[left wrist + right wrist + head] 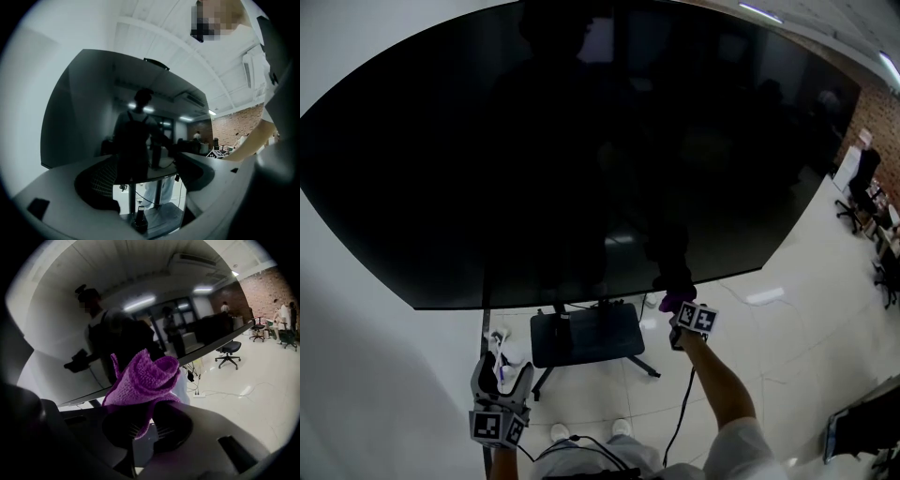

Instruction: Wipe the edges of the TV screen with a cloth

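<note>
Right tongs (678,309) clamp a purple cloth (143,378) at the bottom edge of the TV screen (581,141); left tongs (506,366) hang open, empty.

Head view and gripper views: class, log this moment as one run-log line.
right tongs: shut on purple cloth | cloth: at bottom edge of TV screen | left tongs: open, empty, below the screen
</note>
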Demonstrator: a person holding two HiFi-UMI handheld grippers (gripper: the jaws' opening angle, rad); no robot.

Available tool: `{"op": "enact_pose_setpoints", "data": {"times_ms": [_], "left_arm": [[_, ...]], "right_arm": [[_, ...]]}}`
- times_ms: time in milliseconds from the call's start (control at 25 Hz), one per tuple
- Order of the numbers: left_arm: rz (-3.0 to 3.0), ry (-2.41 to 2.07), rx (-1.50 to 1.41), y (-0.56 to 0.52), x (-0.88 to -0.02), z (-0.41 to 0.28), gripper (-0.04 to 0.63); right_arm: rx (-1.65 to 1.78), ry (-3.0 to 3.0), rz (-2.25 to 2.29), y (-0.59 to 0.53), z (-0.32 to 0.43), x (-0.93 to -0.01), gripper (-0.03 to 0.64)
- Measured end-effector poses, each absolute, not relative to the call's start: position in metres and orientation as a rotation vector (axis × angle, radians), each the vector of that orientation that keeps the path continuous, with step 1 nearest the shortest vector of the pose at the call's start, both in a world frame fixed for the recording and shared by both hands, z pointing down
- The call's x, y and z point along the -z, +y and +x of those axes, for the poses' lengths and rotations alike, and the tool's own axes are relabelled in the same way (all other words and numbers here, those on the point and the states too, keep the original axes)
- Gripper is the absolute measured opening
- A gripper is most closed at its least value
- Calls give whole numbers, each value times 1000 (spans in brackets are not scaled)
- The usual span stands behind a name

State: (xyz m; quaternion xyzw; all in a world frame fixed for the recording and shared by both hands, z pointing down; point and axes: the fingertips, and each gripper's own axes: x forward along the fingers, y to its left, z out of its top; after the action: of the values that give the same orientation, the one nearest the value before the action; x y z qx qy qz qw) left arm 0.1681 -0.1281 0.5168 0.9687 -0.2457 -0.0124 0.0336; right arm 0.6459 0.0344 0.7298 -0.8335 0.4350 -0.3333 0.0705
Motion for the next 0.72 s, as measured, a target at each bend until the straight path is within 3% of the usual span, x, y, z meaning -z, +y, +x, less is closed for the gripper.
{"op": "enact_pose_setpoints", "data": {"times_ms": [720], "left_arm": [[2887, -1035, 110, -189, -536, 51, 371]], "right_arm": [[1113, 1734, -2330, -141, 466, -752, 54]]}}
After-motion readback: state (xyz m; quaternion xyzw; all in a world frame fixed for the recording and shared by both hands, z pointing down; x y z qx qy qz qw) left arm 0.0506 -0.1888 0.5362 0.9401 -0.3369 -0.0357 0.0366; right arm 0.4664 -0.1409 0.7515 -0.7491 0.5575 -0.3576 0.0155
